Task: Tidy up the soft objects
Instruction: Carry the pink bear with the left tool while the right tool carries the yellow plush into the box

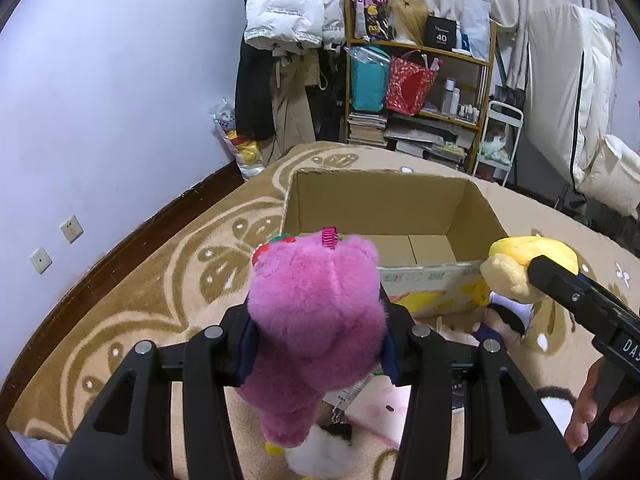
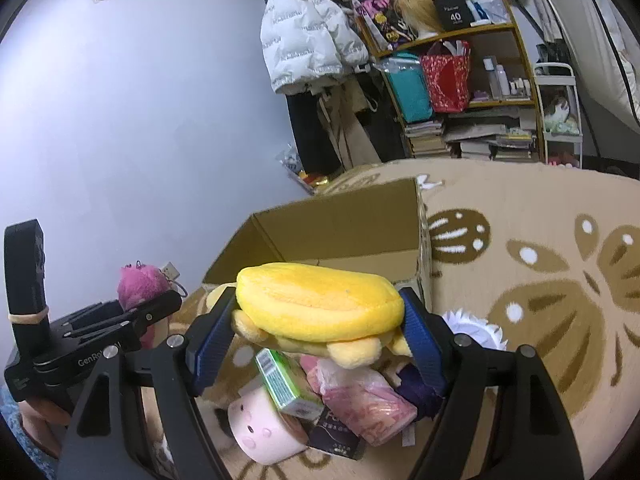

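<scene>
Left tongs (image 1: 316, 344), nearest the left wrist camera, pinch a pink plush toy (image 1: 316, 312) at its sides; both blue pads press into the fur, and the toy hangs clear of the carpet (image 1: 140, 280), its pale lower end below the fingers. Right tongs (image 2: 320, 336) pinch a yellow plush toy (image 2: 320, 300) held crosswise, one blue pad at each end, its paler underside and feet showing beneath the yellow top. From the left wrist view the same yellow toy (image 1: 524, 264) appears at the right, at the tip of the right tongs, with a hand (image 1: 592, 404) on the handle below. From the right wrist view the left tongs appear at the left edge, with the pink toy (image 2: 140, 284) at their tip.

Beyond both pairs of tongs stands an open cardboard box (image 1: 384, 208), upright on the carpet, its floor bare where visible. Both toys are held just short of its near wall.

Beneath the right tongs lies a pile on the carpet: a pink round item with a face (image 2: 260, 428), a green carton (image 2: 284, 384) and a pink packet (image 2: 368, 404).

Farther back: a wooden shelf (image 1: 420, 80) with bags and books, and a white puffer jacket (image 1: 288, 4) hanging against the wall.
</scene>
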